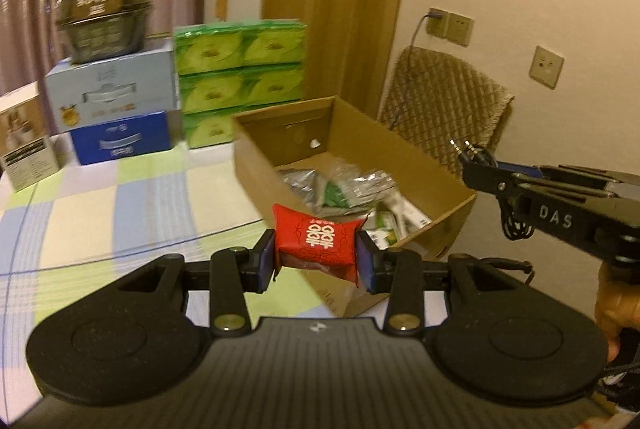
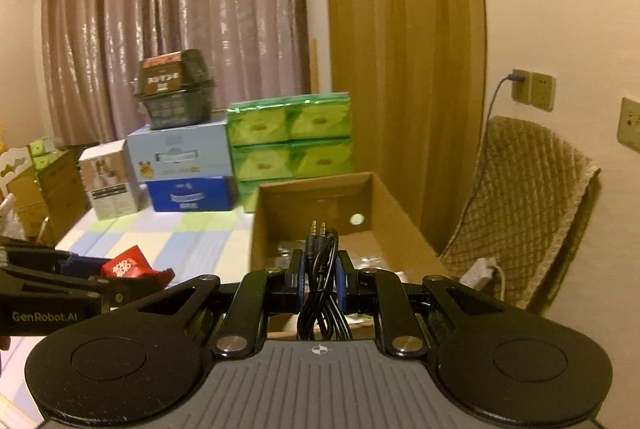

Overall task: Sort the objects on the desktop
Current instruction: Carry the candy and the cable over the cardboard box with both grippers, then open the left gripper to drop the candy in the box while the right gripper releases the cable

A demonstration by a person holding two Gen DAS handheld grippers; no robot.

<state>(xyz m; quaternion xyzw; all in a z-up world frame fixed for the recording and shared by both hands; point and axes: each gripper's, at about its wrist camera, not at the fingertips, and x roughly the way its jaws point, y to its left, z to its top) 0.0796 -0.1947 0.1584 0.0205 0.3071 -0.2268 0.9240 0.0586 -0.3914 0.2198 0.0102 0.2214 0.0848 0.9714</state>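
My left gripper [image 1: 316,256] is shut on a red packet [image 1: 317,244] with white characters, held above the near corner of an open cardboard box [image 1: 256,157]. The packet also shows in the right wrist view [image 2: 128,265]. My right gripper [image 2: 320,275] is shut on a coiled black audio cable [image 2: 320,269] with its two jack plugs pointing up, held in front of the same box [image 2: 400,217]. In the left wrist view the right gripper [image 1: 480,169] is at the right, over the box's right rim, with the cable [image 1: 470,151] in its tips.
The box holds several silver and green packets [image 1: 344,189]. On the checked tablecloth [image 1: 120,213] behind stand stacked blue boxes [image 1: 116,109], a dark container [image 1: 104,17], green tissue packs [image 1: 240,69] and a white carton [image 1: 24,137]. A chair with a woven cover [image 1: 444,105] stands beside the table.
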